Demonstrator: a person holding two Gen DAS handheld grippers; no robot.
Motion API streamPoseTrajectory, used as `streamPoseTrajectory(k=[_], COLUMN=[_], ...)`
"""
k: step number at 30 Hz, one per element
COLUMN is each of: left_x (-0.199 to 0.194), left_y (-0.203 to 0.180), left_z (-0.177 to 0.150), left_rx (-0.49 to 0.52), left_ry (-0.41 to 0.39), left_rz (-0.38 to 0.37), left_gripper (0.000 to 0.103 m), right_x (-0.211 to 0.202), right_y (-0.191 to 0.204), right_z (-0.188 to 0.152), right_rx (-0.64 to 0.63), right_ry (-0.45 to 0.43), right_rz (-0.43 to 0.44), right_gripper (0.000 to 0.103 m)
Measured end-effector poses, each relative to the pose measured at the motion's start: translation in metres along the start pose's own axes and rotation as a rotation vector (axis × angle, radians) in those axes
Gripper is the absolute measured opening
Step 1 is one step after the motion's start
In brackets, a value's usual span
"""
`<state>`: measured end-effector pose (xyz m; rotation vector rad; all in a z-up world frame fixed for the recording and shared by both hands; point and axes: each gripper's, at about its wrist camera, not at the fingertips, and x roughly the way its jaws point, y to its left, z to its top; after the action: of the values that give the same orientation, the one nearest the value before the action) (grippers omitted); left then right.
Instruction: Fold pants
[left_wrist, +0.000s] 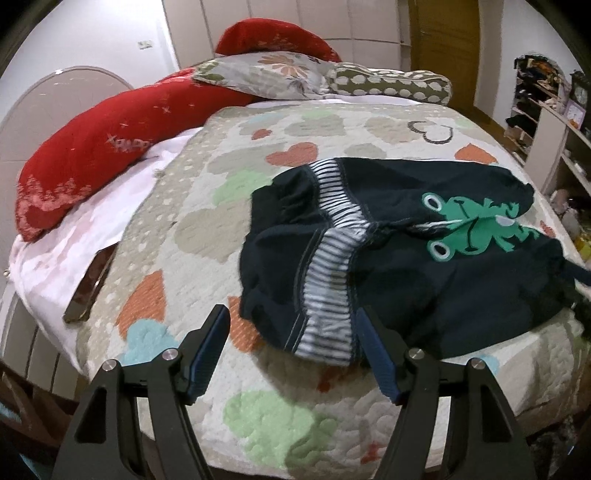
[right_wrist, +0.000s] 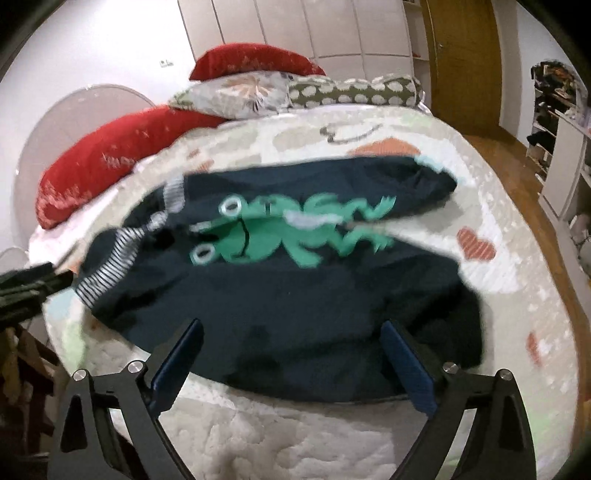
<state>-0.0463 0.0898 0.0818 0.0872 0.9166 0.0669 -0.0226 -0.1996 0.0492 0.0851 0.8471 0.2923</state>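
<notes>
Dark navy pants (left_wrist: 424, 266) with a green frog print (left_wrist: 476, 225) and a striped waistband (left_wrist: 332, 280) lie spread on the quilted bed cover (left_wrist: 207, 229). My left gripper (left_wrist: 293, 314) is open and empty, hovering just in front of the waistband's near end. My right gripper (right_wrist: 291, 328) is open and empty over the near edge of the pants (right_wrist: 295, 295), whose frog print (right_wrist: 266, 232) shows blurred. The left gripper shows at the left edge of the right wrist view (right_wrist: 26, 284).
Red pillows (left_wrist: 96, 155), a floral pillow (left_wrist: 266, 74) and a dotted bolster (left_wrist: 391, 85) lie at the bed's head. A dark flat object (left_wrist: 88, 284) rests on the white sheet at left. Cluttered shelves (left_wrist: 546, 110) and wood floor (right_wrist: 509, 166) lie right of the bed.
</notes>
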Motion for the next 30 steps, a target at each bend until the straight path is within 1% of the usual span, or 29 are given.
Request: streamPoseTrajectory(k=[2,4,6,7,8,9,11,13,15,18,20,21,23,24,26,27,28,29,30], left_x=[0.004,0.008,0.012,0.016,0.023,0.032,0.056,0.081,0.113,0.154,0.174,0.188,0.203,0.210,0.211,0.207,0.204,0.200,0.196], left_y=[0.002,0.001,-0.004,-0.007,-0.011,-0.016,-0.025,-0.031,-0.036,-0.040,-0.040,-0.041,-0.044,-0.047,-0.054,-0.060,-0.061,-0.062,-0.063], left_z=[0.013,0.028,0.048,0.060,0.076,0.089,0.112,0.130,0.149,0.164,0.169,0.172,0.173,0.171,0.168,0.165,0.165,0.165,0.166], left_rx=[-0.001,0.004,0.030,0.048,0.074,0.102,0.148,0.167,0.179,0.200,0.204,0.205,0.219,0.240,0.283,0.317,0.329,0.342,0.346], left_ry=[0.017,0.027,0.022,0.016,0.011,0.013,0.031,0.068,0.117,0.174,0.211,0.243,0.286,0.305,0.293,0.274,0.260,0.244,0.236], left_rz=[-0.059,-0.113,-0.157,-0.180,-0.210,-0.237,-0.266,-0.286,-0.319,-0.336,-0.372,-0.399,-0.439,-0.445,-0.425,-0.402,-0.398,-0.396,-0.389], left_gripper=[0.070,0.070,0.070,0.074,0.081,0.083,0.083,0.083,0.083,0.083,0.083,0.083,0.083,0.083,0.083,0.079,0.058,0.031,0.019], right_x=[-0.008,-0.012,-0.011,-0.008,-0.003,0.005,0.026,0.051,0.072,0.106,0.128,0.136,0.158,0.170,0.193,0.201,0.206,0.206,0.203], right_y=[-0.006,-0.015,-0.024,-0.029,-0.032,-0.038,-0.048,-0.055,-0.055,-0.051,-0.049,-0.048,-0.049,-0.051,-0.056,-0.059,-0.059,-0.058,-0.056], right_z=[0.014,0.034,0.058,0.069,0.080,0.093,0.118,0.140,0.156,0.177,0.187,0.189,0.194,0.196,0.198,0.195,0.192,0.190,0.190], right_rx=[-0.029,-0.071,-0.104,-0.120,-0.135,-0.147,-0.144,-0.142,-0.173,-0.252,-0.294,-0.306,-0.322,-0.329,-0.321,-0.315,-0.315,-0.323,-0.326], right_ry=[-0.010,-0.016,-0.019,-0.020,-0.018,-0.009,0.036,0.071,0.095,0.122,0.147,0.158,0.193,0.207,0.263,0.289,0.302,0.294,0.280], right_rz=[-0.003,-0.038,-0.056,-0.063,-0.072,-0.078,-0.049,-0.035,-0.044,-0.069,-0.073,-0.071,-0.071,-0.065,-0.038,-0.027,-0.023,-0.020,-0.002], right_gripper=[0.097,0.094,0.092,0.092,0.092,0.091,0.088,0.086,0.085,0.085,0.085,0.085,0.085,0.085,0.085,0.084,0.075,0.067,0.029])
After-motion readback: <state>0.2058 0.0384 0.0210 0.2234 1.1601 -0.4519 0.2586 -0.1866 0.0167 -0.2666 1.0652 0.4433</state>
